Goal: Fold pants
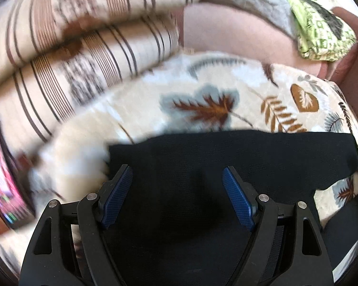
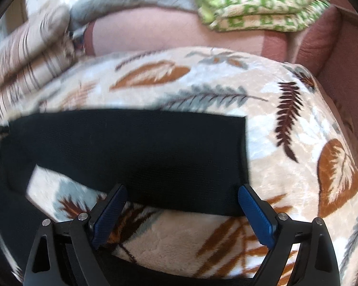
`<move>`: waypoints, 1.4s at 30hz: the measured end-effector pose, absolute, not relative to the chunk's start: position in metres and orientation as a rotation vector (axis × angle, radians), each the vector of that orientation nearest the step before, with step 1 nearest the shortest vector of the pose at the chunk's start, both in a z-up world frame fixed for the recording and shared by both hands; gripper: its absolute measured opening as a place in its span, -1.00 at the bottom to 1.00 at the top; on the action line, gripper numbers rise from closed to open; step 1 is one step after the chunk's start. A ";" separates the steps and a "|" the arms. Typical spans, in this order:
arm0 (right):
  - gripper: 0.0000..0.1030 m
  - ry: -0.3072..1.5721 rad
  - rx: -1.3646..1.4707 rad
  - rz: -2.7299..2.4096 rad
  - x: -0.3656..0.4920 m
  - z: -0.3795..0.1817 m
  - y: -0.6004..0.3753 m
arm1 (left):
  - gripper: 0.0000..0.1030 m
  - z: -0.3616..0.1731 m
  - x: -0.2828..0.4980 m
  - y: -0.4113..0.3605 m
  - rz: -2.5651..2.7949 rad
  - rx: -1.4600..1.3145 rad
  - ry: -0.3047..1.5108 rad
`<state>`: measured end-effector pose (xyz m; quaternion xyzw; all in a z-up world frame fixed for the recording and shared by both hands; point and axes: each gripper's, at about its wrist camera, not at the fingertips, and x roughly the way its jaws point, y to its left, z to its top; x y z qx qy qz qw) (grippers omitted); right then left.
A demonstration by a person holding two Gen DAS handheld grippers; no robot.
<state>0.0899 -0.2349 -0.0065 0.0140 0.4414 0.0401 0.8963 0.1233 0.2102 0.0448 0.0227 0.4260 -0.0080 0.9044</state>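
Observation:
Black pants (image 1: 226,159) lie flat on a cream blanket with a leaf print (image 1: 202,88). My left gripper (image 1: 177,174) is open just above the wide part of the pants, with its blue pads (image 1: 118,195) empty. In the right wrist view a pant leg (image 2: 136,147) runs across the blanket (image 2: 286,178) and ends at a straight hem on the right. My right gripper (image 2: 182,190) is open at the near edge of this leg, close to the hem, with nothing between its fingers.
Striped cushions (image 1: 83,47) are stacked at the back left. A green patterned folded cloth (image 2: 255,7) and a grey cloth (image 1: 245,2) lie on the pink sofa (image 2: 155,33) behind. A pink and black object (image 1: 4,186) sits at the far left.

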 end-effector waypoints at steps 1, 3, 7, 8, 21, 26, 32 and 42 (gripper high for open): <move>0.81 0.897 0.049 0.081 0.088 -0.002 -0.239 | 0.53 0.049 0.124 0.215 -0.022 0.093 0.865; 0.81 0.850 0.082 0.067 0.084 0.008 -0.250 | 0.53 0.051 0.129 0.230 -0.036 0.209 0.849; 0.81 0.798 0.121 0.022 0.078 0.019 -0.266 | 0.53 0.044 0.142 0.258 -0.093 0.310 0.877; 0.81 0.793 0.128 0.016 0.077 0.020 -0.267 | 0.53 0.041 0.145 0.260 -0.105 0.334 0.883; 0.81 0.808 0.103 0.030 0.087 0.016 -0.255 | 0.53 0.021 0.165 0.269 -0.162 0.478 0.882; 0.81 0.816 0.092 0.036 0.091 0.015 -0.248 | 0.53 0.020 0.170 0.273 -0.294 0.352 0.900; 0.81 0.823 0.086 0.031 0.090 0.013 -0.249 | 0.53 0.013 0.176 0.277 -0.401 0.279 0.922; 0.81 0.835 0.061 0.042 0.096 0.010 -0.244 | 0.44 0.000 0.184 0.272 -0.508 0.250 1.038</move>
